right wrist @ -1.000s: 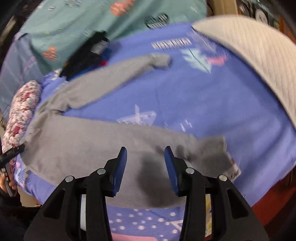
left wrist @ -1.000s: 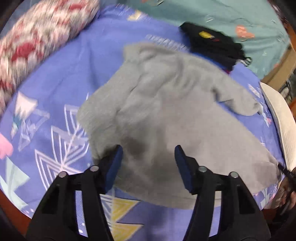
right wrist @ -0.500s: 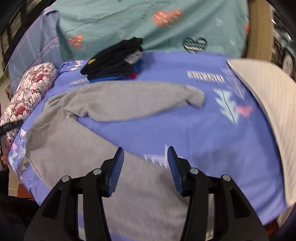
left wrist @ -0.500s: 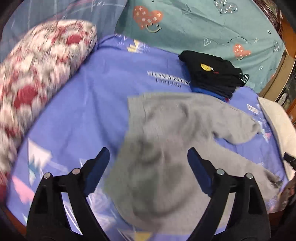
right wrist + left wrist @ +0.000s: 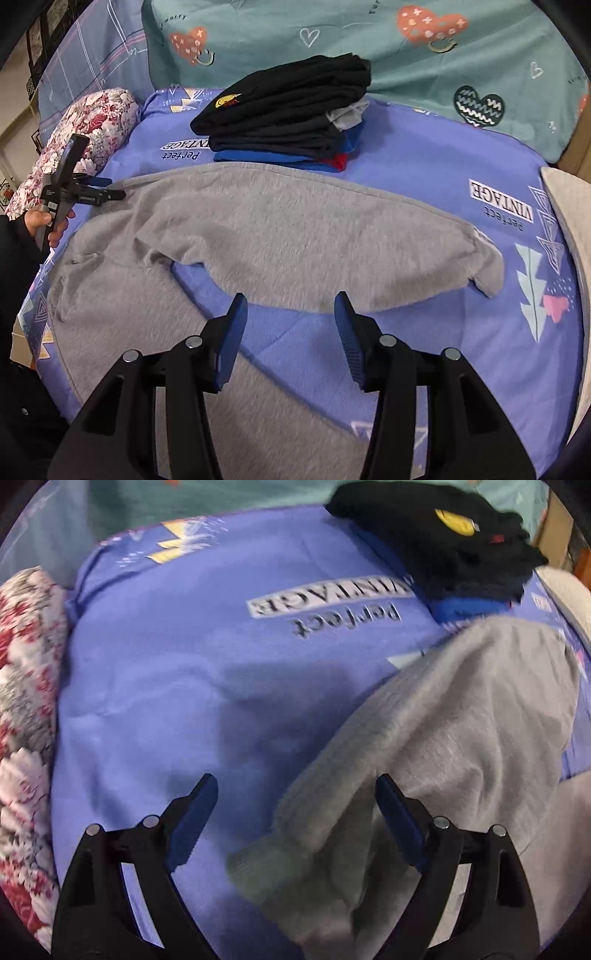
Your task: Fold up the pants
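**Both grippers free above the grey pants**

Nearest us in the right wrist view, our right gripper [image 5: 290, 317] hangs with its blue pads partly apart and nothing between them but purple bedsheet [image 5: 424, 155]; its jaws have just been opening a little. Beyond its tips the grey pants [image 5: 295, 236] lie spread flat, one leg stretching toward 2 o'clock, the waist and second leg falling to 8 o'clock under the gripper frame.

In the left wrist view our left gripper [image 5: 295, 797] stands wide, having just been opening, and grips nothing. A bunched fold of the pants lies under the gap, toward the right-hand pad; whether that pad touches it we cannot tell. At 9 o'clock in the right view, a hand [image 5: 44, 221] holds that left gripper just at the waist edge.

Farther off, at 12 o'clock, a stack of folded dark clothes [image 5: 288, 114] rests on the sheet. A floral pillow [image 5: 92, 122] lies at 10 o'clock, a teal heart-print cover [image 5: 332, 37] behind.
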Action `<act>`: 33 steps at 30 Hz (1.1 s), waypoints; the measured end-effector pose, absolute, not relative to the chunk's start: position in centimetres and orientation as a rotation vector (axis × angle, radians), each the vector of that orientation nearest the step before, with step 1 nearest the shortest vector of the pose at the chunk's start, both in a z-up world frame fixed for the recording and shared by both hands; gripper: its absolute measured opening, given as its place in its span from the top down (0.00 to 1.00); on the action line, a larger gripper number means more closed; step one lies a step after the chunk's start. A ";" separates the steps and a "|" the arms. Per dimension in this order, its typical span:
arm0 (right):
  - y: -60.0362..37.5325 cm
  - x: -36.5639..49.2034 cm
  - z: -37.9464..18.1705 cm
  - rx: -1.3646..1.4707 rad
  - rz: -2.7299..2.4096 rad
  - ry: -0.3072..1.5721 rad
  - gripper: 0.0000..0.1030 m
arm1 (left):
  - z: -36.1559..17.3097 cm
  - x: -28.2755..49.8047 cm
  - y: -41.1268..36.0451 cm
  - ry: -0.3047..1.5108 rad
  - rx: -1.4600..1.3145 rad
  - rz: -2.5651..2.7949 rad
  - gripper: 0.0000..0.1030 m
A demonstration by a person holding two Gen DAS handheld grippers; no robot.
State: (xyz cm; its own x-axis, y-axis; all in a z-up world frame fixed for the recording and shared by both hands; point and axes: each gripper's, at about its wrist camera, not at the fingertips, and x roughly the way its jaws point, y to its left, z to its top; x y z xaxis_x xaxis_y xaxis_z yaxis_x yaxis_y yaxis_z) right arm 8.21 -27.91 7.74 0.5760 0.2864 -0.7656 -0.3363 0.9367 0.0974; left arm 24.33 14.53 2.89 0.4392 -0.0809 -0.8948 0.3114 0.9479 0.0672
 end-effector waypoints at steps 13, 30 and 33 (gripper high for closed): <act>-21.7 18.3 7.3 -0.370 0.499 0.812 0.39 | 13.1 14.1 11.3 0.830 0.272 -0.429 0.85; -18.6 23.3 4.8 -0.661 0.543 0.879 0.88 | 13.7 10.5 12.3 0.831 0.191 -0.364 0.85; -21.0 18.7 9.4 -0.560 0.555 0.808 0.89 | 14.7 9.4 13.4 0.804 0.147 -0.354 0.85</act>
